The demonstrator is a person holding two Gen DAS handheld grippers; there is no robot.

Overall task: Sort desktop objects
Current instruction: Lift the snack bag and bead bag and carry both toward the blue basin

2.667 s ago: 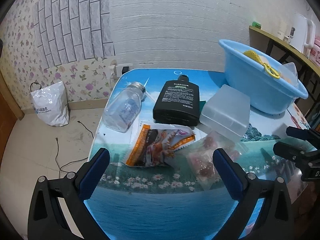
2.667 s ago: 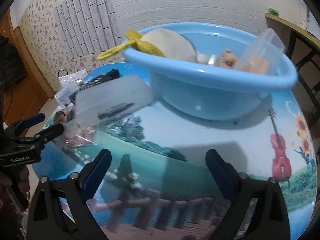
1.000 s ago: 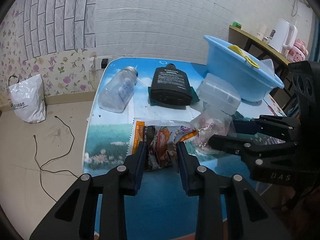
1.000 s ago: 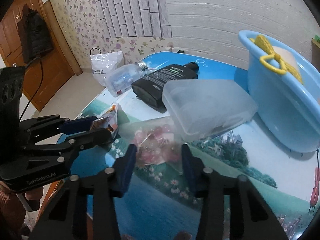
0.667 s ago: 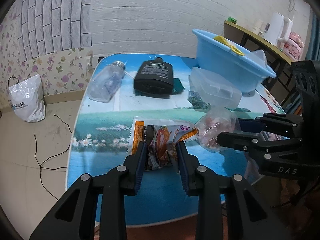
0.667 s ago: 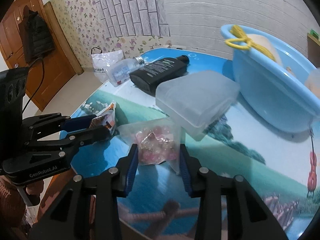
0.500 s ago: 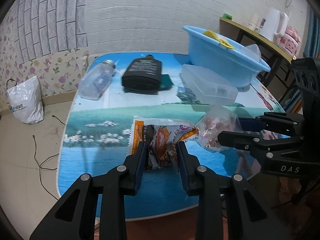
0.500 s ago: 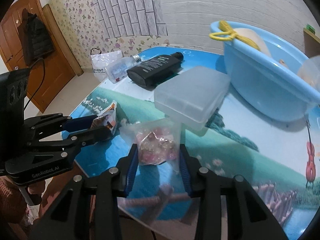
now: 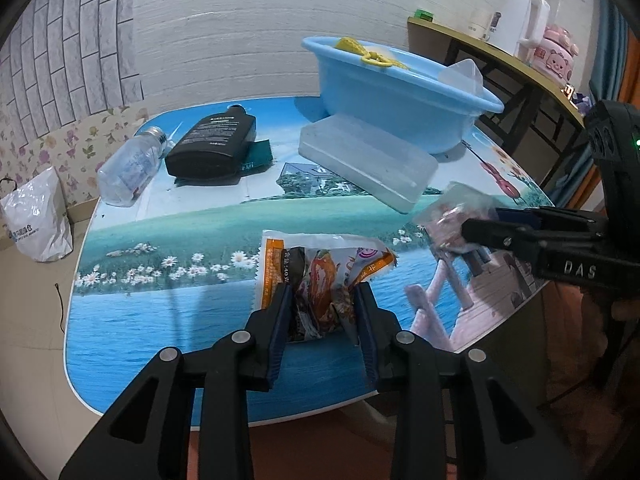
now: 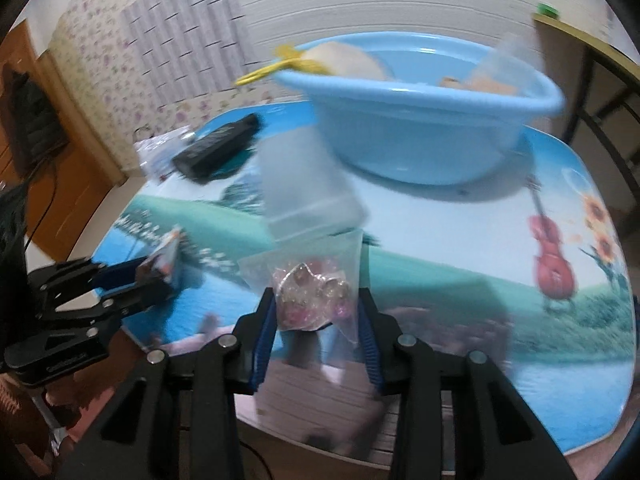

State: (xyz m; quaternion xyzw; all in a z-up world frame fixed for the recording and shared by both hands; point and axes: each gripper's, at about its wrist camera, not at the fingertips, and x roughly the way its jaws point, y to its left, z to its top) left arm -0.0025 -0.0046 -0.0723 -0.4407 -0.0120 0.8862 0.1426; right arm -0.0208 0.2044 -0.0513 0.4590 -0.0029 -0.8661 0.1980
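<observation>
Both claws now carry loads clear of the table (image 9: 168, 320): left gripper (image 9: 322, 304) clamped narrow on the snack pack (image 9: 320, 268), right gripper (image 10: 316, 312) pinching the clear candy bag (image 10: 316, 284). Approx. a sec ago both packets sat among the clutter; 2.7 s back the jaws gaped empty. Beyond, box (image 9: 368, 160), black bottle (image 9: 212, 140) and clear bottle (image 9: 128, 168) wait. Rearmost, the blue tub (image 10: 420, 120), looming larger than before, is prob. the drop point.
</observation>
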